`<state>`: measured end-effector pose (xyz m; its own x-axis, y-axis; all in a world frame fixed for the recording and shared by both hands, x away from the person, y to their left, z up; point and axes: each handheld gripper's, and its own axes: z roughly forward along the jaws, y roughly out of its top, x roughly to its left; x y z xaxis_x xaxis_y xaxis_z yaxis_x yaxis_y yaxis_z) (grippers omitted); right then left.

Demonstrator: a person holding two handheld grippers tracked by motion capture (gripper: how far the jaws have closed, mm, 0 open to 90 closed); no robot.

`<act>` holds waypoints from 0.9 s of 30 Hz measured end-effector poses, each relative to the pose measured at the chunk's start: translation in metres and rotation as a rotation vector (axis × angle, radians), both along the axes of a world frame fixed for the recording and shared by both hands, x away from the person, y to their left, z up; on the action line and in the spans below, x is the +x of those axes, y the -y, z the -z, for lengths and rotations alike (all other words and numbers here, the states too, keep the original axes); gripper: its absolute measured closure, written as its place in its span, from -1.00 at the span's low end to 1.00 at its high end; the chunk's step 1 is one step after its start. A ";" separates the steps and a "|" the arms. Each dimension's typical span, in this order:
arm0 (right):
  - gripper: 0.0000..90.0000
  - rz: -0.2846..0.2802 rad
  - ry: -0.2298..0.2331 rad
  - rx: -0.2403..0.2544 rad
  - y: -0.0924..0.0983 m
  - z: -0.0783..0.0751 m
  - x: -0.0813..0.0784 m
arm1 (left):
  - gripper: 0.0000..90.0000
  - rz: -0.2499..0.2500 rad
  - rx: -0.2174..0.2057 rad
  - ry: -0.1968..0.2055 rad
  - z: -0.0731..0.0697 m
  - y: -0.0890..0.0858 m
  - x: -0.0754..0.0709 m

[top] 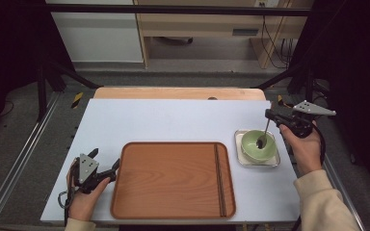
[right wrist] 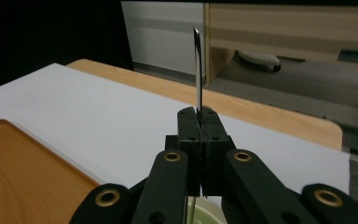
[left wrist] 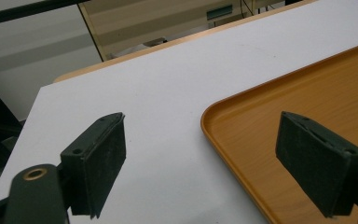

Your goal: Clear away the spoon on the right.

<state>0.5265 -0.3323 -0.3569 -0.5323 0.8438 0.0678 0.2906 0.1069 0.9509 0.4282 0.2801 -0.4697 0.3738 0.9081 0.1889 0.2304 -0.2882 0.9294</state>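
- The spoon [top: 264, 135] sits at the right of the high view, bowl end down in the green bowl [top: 258, 146], handle slanting up into the right gripper [top: 270, 117]. In the right gripper view the handle [right wrist: 198, 70] stands as a thin blade above the clenched jaws, gripped edge-on.
- That grip is narrow — flat pads on a slim metal handle — so the spoon could pivot or slide if its bowl end catches the green bowl's rim on the way out.
- A snag there could also tip the green bowl or shove it across the small square dish [top: 274, 162] under it; both are light and sit loose near the right edge of the worktop [top: 173, 120].
- The spoon hangs well below the jaws, so swinging it left too low could knock its tip on the raised rim of the wooden tray [top: 173, 180] at lower centre, where a pair of dark chopsticks [top: 219, 178] lies along the right side.
- The left gripper [top: 107, 172], lower left of the high view, rests with jaws released and nothing between them, straddling the tray's left corner [left wrist: 223, 116] — a nudge from it would shift the tray.
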 end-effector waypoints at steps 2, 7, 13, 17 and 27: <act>0.99 -0.007 0.025 0.004 -0.003 -0.011 -0.005 | -0.65 0.000 0.001 -0.001 0.000 0.000 0.000; 0.99 -0.062 0.068 0.003 -0.022 -0.032 -0.020 | -0.66 -0.001 -0.008 -0.002 0.001 -0.002 0.002; 0.99 -0.171 0.071 -0.004 -0.061 -0.040 -0.037 | -0.70 -0.003 -0.035 -0.001 0.002 -0.006 0.003; 0.99 -0.250 0.037 -0.002 -0.091 -0.030 -0.044 | -0.70 -0.003 -0.039 -0.006 0.004 -0.007 0.004; 0.99 -0.396 -0.070 0.035 -0.143 0.012 -0.058 | -0.70 -0.003 -0.035 -0.005 0.003 -0.007 0.004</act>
<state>0.4687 -0.1897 -0.3693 -0.8087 0.5712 0.1408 0.2978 0.1911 0.9353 0.4325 0.2870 -0.4731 0.3719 0.9152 0.1551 0.2358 -0.2548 0.9378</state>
